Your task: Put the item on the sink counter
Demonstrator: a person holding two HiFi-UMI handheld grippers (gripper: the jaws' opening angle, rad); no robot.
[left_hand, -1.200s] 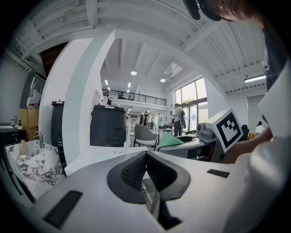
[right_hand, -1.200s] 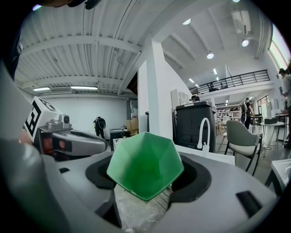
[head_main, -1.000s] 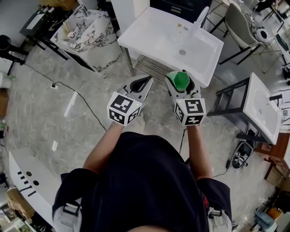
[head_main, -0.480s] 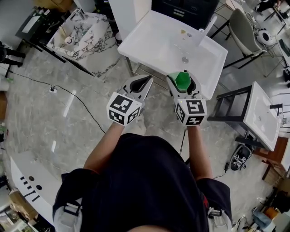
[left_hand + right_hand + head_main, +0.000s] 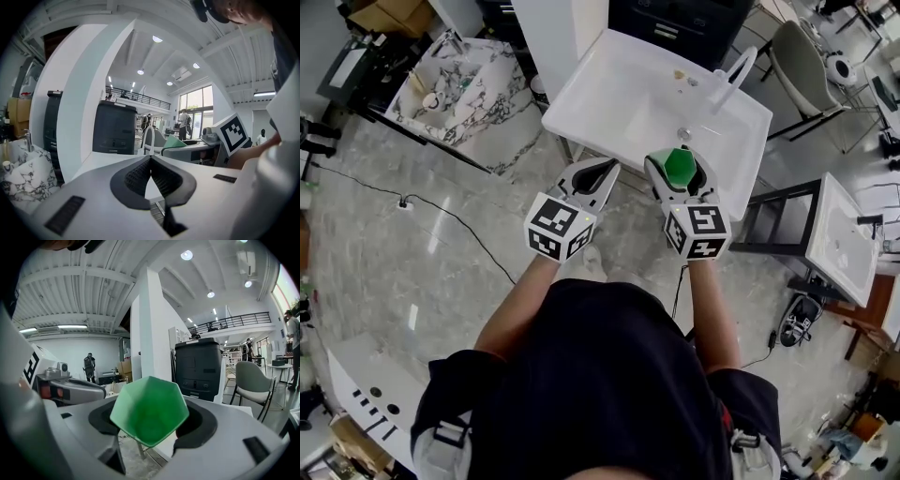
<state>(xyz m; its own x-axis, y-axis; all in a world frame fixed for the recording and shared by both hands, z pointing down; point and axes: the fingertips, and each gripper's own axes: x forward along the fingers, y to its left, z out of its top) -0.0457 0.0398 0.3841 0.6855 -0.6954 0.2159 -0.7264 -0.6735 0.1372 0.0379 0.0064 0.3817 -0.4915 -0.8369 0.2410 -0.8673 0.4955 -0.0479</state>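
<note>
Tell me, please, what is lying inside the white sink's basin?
In the white sink I see a drain, plus two small bits up by the faucet. Its near edge is covered by the right gripper and the green item it grips.

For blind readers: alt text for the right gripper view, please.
The right claw holds a green cup, its open side toward the camera. Behind stand a white pillar, a dark cabinet and a grey chair.

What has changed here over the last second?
The person has edged closer to the white sink, bringing the green item in the right gripper up to its front rim. Nothing was taken or let go: the right jaws stay shut on the item, the left gripper stays shut and empty.
</note>
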